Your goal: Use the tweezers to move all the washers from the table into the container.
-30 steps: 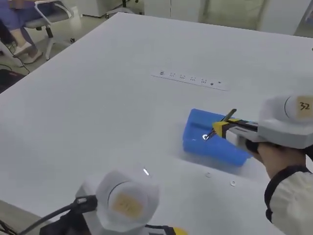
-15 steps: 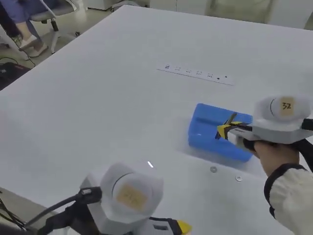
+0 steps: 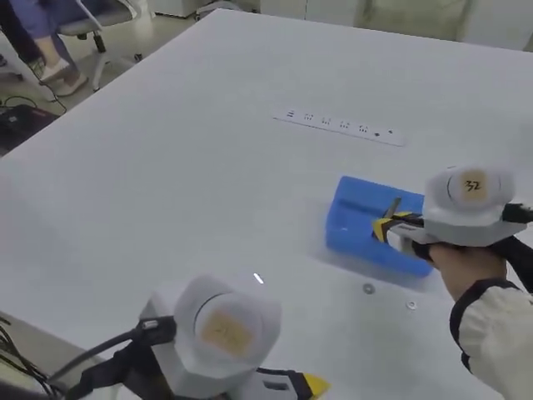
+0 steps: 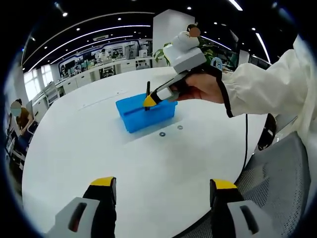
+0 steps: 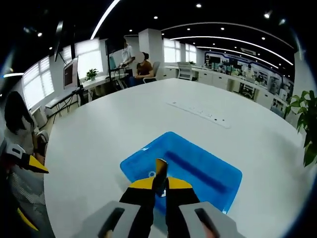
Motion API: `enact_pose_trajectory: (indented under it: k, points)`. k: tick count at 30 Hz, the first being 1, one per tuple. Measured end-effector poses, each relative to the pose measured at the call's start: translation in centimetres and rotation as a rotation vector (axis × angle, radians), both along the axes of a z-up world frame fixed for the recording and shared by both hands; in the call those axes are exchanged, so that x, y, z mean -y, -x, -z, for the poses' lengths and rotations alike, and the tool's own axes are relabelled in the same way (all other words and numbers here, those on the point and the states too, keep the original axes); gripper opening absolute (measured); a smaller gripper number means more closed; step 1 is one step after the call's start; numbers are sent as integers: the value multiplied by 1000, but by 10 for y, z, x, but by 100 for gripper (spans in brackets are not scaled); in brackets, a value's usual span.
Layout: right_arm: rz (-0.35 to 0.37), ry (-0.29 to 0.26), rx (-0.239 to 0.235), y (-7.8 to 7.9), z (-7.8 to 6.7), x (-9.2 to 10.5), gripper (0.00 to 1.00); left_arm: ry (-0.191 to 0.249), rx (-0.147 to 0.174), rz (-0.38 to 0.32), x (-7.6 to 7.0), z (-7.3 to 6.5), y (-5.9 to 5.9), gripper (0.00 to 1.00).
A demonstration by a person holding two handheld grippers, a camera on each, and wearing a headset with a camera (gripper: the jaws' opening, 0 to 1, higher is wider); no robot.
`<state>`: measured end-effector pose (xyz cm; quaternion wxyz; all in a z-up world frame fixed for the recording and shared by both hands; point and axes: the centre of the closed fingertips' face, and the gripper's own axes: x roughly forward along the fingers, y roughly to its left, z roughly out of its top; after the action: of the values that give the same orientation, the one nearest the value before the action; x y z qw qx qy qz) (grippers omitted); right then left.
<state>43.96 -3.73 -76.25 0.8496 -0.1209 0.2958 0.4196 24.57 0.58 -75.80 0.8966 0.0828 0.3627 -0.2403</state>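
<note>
A blue container (image 3: 358, 218) sits on the white table (image 3: 191, 167). My right gripper (image 3: 383, 228) hovers over its right half, shut on dark tweezers (image 3: 393, 206) that stick up past the jaws. In the right gripper view the tweezers (image 5: 160, 169) point over the container (image 5: 203, 173), and a small washer (image 5: 151, 174) lies inside near the front wall. Two washers (image 3: 368, 288) (image 3: 411, 305) lie on the table just in front of the container. My left gripper (image 4: 161, 198) is open and holds nothing, low near the table's front edge, and faces the container (image 4: 146, 112).
A flat white power strip (image 3: 340, 128) lies behind the container. An office chair (image 3: 92, 17) and a seated person stand beyond the far left corner. The table edge runs close under the left gripper (image 3: 283, 387).
The right gripper has drawn the tweezers back from the container's middle toward its right side, and the shiny washer that was at their tips is gone from them. The left gripper stays put.
</note>
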Motion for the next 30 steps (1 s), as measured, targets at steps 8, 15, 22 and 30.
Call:
enact_pose_trajectory:
  k: [8, 15, 22, 30]
  points:
    - [54, -91, 0, -1, -23, 8, 3, 3, 12, 1, -1, -4, -1, 79]
    - [53, -181, 43, 15, -66, 15, 3, -1, 9, 3, 0, -2, 1, 79]
    - [36, -167, 33, 23, -59, 25, 3, 2, 14, 13, 4, -5, 2, 78]
    - [4, -134, -22, 43, -34, 22, 3, -3, 16, 14, 5, -5, 4, 78]
